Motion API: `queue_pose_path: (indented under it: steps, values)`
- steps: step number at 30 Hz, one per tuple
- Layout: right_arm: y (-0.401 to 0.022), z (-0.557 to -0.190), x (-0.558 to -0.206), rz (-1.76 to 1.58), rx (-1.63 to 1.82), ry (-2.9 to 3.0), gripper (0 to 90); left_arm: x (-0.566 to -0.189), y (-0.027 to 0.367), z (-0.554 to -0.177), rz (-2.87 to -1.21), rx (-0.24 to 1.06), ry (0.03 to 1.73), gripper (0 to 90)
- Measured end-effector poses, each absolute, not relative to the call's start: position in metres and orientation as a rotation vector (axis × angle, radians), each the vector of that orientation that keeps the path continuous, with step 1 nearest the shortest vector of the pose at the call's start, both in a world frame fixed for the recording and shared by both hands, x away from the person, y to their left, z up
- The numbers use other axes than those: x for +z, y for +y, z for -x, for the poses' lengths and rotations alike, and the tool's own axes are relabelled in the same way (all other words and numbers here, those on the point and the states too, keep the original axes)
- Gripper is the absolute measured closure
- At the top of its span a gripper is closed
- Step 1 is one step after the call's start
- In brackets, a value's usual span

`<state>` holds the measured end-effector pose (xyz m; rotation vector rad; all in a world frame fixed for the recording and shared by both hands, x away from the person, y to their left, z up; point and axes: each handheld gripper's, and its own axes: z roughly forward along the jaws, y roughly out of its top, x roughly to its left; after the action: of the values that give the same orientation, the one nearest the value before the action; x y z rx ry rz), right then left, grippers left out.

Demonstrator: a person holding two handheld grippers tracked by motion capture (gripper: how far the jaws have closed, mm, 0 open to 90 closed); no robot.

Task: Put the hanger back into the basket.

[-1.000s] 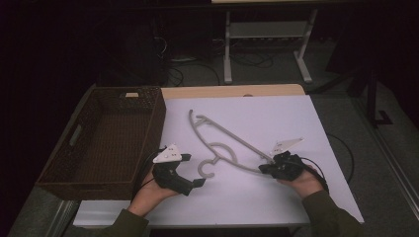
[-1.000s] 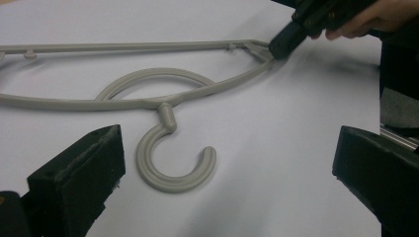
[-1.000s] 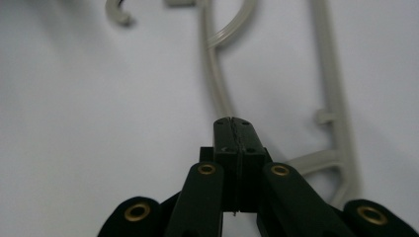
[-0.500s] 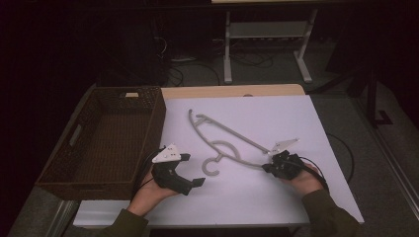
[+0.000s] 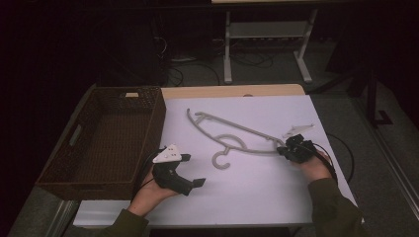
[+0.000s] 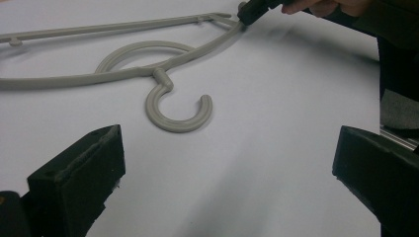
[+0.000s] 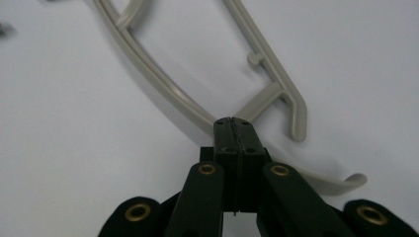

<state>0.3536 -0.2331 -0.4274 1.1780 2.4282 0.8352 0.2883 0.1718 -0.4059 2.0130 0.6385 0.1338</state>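
Note:
A grey plastic hanger [image 5: 232, 129] lies flat on the white sheet, its hook [image 5: 221, 160] toward the near edge. My right gripper [image 5: 283, 150] is at the hanger's right end, jaws pressed together on the shoulder where the arm and bar meet [image 7: 232, 123]; the hanger arm [image 7: 148, 74] runs away up and to the left. My left gripper [image 5: 192, 170] rests on the sheet left of the hook, open and empty. In the left gripper view its wide-apart fingers [image 6: 79, 173] frame the hook [image 6: 178, 111], which lies a short way ahead.
A dark wicker basket [image 5: 157, 123] stands at the table's left, beside the left hand. A black cable [image 5: 346, 153] loops off the right gripper near the table's right edge. White sheet [image 5: 257, 197] lies bare in front of the hanger. A metal stand [image 5: 267, 29] is behind the table.
My right gripper has moved right with the hanger's end in it, so the hook has slid rightward across the sheet. The left gripper has stayed put.

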Motion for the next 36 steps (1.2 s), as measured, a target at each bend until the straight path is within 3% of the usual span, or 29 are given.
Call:
queue_pose_path:
  steps: [8, 20, 27, 36]
  values:
    - [-0.185, -0.358, -0.414, -1.045, 0.991, 2.499, 89.4, -0.406, 0.173, -0.289, -2.008, 0.137, 0.649, 0.0]
    - [-0.073, -0.432, -0.429, -0.972, 1.113, 2.552, 89.4, -0.406, 0.177, -0.290, -1.995, 0.138, 0.666, 0.0]
    - [-0.045, -0.454, -0.438, -1.000, 1.105, 2.553, 89.4, -0.405, 0.180, -0.292, -1.989, 0.150, 0.655, 0.0]
    - [-0.042, -0.461, -0.445, -1.017, 1.087, 2.610, 89.5, -0.406, 0.181, -0.293, -1.987, 0.148, 0.663, 0.0]
